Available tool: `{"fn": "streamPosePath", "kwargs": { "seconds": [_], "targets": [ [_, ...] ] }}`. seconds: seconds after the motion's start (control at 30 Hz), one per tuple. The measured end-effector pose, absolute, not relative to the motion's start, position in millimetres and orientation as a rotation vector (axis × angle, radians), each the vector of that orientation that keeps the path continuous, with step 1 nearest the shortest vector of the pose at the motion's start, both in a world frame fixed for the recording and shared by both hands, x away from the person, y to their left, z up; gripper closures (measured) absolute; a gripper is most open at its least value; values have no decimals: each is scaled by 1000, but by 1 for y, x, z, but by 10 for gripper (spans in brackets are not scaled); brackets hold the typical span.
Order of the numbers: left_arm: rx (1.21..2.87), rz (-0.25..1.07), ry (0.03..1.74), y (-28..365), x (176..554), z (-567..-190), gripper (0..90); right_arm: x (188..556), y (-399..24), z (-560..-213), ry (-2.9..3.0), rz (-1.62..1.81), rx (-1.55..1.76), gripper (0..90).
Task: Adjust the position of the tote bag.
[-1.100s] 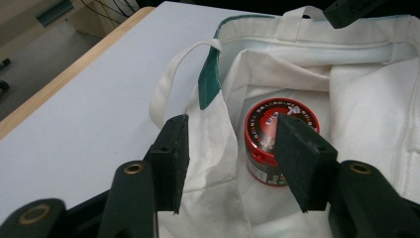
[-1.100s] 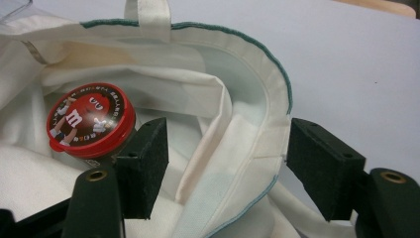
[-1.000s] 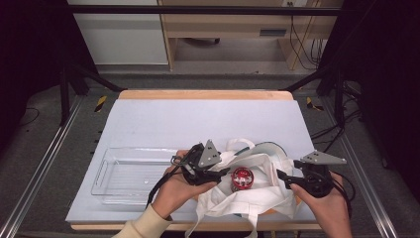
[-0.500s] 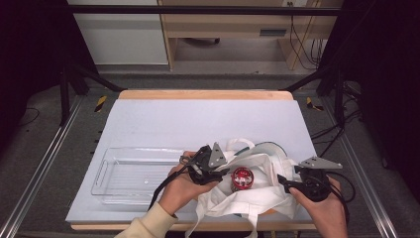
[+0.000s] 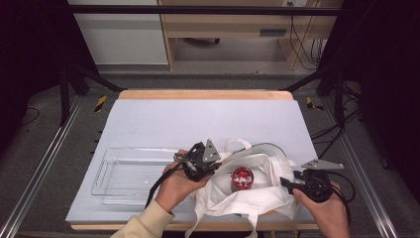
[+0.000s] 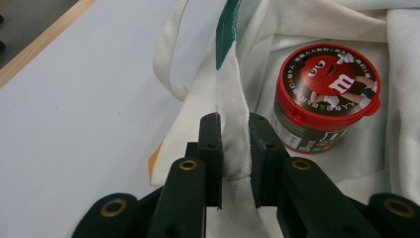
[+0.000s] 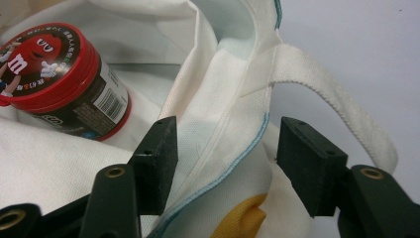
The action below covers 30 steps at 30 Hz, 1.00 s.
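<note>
A white cloth tote bag (image 5: 247, 201) lies open at the table's near edge. Inside it stands a red-lidded candy tub (image 5: 241, 178), which shows close up in the left gripper view (image 6: 327, 94) and the right gripper view (image 7: 54, 74). My left gripper (image 5: 217, 166) is at the bag's left rim; its jaws have just been closing and now pinch the rim's fabric (image 6: 230, 89) between the pads (image 6: 236, 129). My right gripper (image 5: 286, 182) is at the bag's right rim (image 7: 223, 94). Its jaws (image 7: 225, 144) have just been closing but stand apart, with the rim between them untouched.
A clear plastic tray (image 5: 106, 168) sits empty on the white table top (image 5: 198, 124), left of the bag. One bag handle (image 7: 317, 84) loops out over the table on the right. The table's wooden edge runs along the back.
The left gripper's jaws have come together on the bag's left rim. The right gripper has sunk a little onto the bag's right rim.
</note>
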State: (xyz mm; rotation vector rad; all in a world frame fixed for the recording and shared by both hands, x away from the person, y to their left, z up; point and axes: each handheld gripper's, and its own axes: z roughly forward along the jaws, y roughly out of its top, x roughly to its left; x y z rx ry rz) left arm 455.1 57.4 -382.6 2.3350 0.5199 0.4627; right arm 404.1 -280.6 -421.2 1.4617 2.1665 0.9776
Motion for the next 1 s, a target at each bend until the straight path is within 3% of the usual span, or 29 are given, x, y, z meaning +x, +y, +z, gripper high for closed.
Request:
{"fn": "streamPosePath", "kwargs": {
  "seconds": [0.27,0.43,0.57,1.0],
  "targets": [
    [2307,458,543,68,456,-383,806,408,-285,-429,2183,1003,1507,388],
    [2289,470,556,72,456,-381,813,407,-284,-430,2199,1033,1504,475],
    [2285,476,553,72,454,-380,814,406,-285,-428,2191,1033,1481,602],
    [2274,476,561,72,452,-381,815,403,-282,-424,2193,1036,1408,842]
  ]
}}
